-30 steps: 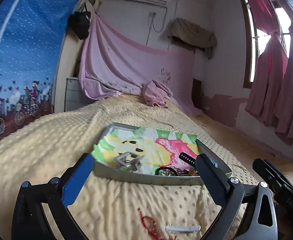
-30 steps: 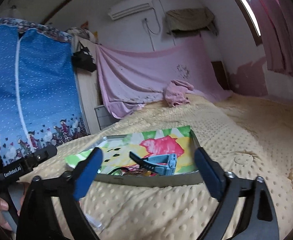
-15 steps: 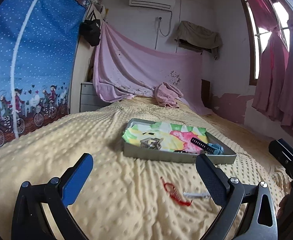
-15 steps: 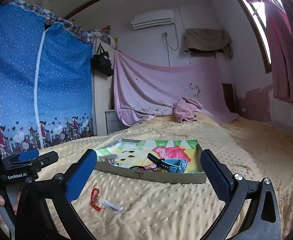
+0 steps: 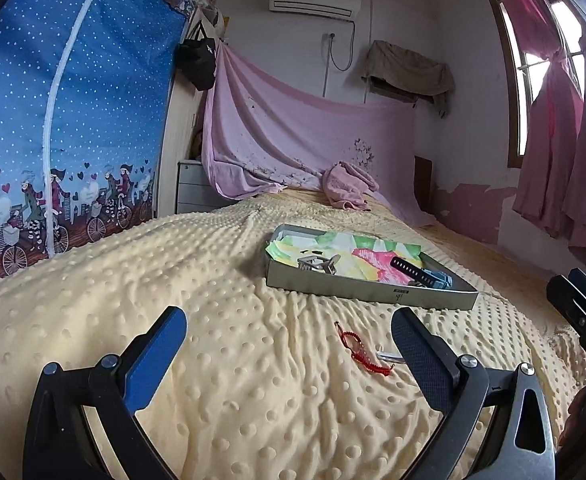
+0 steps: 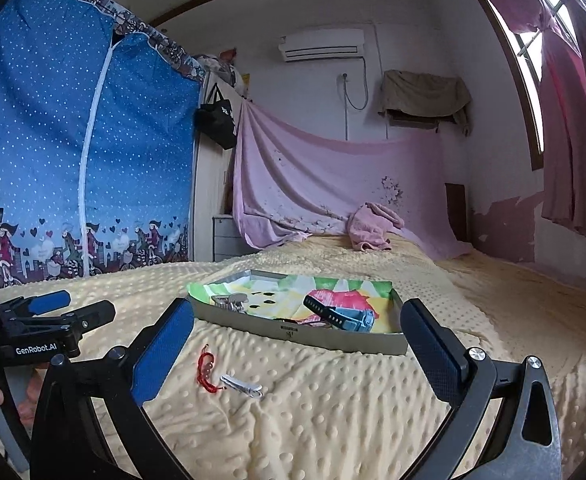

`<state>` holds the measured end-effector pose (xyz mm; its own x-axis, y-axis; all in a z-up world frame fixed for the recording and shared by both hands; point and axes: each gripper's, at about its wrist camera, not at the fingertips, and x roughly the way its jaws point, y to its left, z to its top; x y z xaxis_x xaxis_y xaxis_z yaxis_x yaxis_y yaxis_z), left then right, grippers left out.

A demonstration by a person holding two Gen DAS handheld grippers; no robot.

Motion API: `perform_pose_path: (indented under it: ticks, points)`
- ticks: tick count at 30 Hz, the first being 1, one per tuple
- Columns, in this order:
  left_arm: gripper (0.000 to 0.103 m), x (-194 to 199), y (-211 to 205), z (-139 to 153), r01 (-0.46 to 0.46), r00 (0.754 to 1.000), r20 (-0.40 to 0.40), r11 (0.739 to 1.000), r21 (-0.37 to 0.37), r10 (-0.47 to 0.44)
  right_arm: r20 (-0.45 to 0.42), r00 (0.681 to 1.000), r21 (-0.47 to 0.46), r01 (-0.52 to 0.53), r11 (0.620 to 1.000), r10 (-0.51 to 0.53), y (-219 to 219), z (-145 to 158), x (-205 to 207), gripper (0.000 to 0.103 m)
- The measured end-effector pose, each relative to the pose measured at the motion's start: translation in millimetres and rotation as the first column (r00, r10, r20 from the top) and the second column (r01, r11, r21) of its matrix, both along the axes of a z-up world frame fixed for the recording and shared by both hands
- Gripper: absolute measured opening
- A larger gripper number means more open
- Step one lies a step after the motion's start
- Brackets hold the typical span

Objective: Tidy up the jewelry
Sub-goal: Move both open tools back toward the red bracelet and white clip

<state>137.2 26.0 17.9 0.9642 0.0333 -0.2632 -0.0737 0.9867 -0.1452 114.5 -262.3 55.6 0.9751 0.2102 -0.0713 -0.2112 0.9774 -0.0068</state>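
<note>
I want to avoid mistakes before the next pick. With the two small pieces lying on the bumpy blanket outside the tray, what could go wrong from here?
1. The thin red cord bracelet lies flat on the soft yellow dotted blanket; the open right claw may pinch fabric with it.
2. The small silver hair clip lies beside the bracelet, so one grasp might catch both.
3. The shallow grey metal tray sits on soft bedding and could tilt if pressed.

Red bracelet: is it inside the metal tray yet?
No, the red bracelet lies on the yellow blanket in front of the metal tray, beside a white clip.
</note>
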Motion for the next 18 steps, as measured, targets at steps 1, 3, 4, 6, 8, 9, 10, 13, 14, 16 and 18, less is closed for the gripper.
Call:
perform_pose_path:
  ticks: [1, 3, 4, 6, 8, 9, 10, 13, 14, 16, 18]
  points:
    - [0.103, 0, -1, 0, -0.003, 1.0, -0.001, 1.0, 0.004, 0.003, -0.007, 1.0, 0.006, 0.0, 1.0, 0.0, -1, -1, 2, 0.102]
    - [0.103, 0, -2, 0, -0.006, 1.0, -0.006, 1.0, 0.009, 0.007, -0.02, 1.0, 0.017, 0.001, 1.0, -0.001, -4, -3, 4, 0.102]
    - [0.103, 0, -2, -1, -0.008, 1.0, -0.009, 1.0, 0.011, 0.008, -0.024, 1.0, 0.021, 0.002, 1.0, -0.001, -3, -4, 6, 0.102]
    - [0.103, 1, -3, -2, -0.011, 1.0, -0.017, 1.0, 0.013, 0.011, -0.033, 0.999, 0.031, 0.003, 1.0, -0.002, -4, -6, 9, 0.102]
    - [0.103, 2, -4, -2, -0.01, 1.0, -0.025, 1.0, 0.016, 0.01, -0.039, 0.999, 0.035, 0.003, 0.999, -0.001, -5, -7, 10, 0.102]
    - [0.103, 3, -4, -2, -0.008, 1.0, -0.028, 1.0, 0.017, 0.009, -0.041, 0.999, 0.036, 0.002, 0.999, -0.001, -5, -8, 12, 0.102]
    - [0.103, 4, -4, -2, -0.007, 0.999, -0.033, 1.0, 0.018, 0.007, -0.043, 0.999, 0.035, 0.002, 0.999, -0.001, -5, -9, 12, 0.102]
    - [0.103, 8, -5, -3, -0.001, 0.999, -0.05, 1.0, 0.021, 0.002, -0.054, 0.999, 0.03, 0.001, 1.0, 0.001, -3, -11, 16, 0.102]
    - [0.103, 9, -5, -4, 0.002, 0.998, -0.057, 1.0, 0.02, 0.0, -0.06, 0.998, 0.029, 0.001, 1.0, 0.001, -3, -12, 17, 0.102]
    - [0.103, 13, -5, -5, 0.005, 0.997, -0.073, 1.0, 0.021, -0.003, -0.072, 0.997, 0.03, 0.001, 1.0, 0.001, -3, -13, 20, 0.102]
    - [0.103, 18, -6, -6, 0.015, 0.995, -0.094, 1.0, 0.019, -0.013, -0.088, 0.996, 0.032, 0.0, 0.999, 0.003, -4, -14, 24, 0.102]
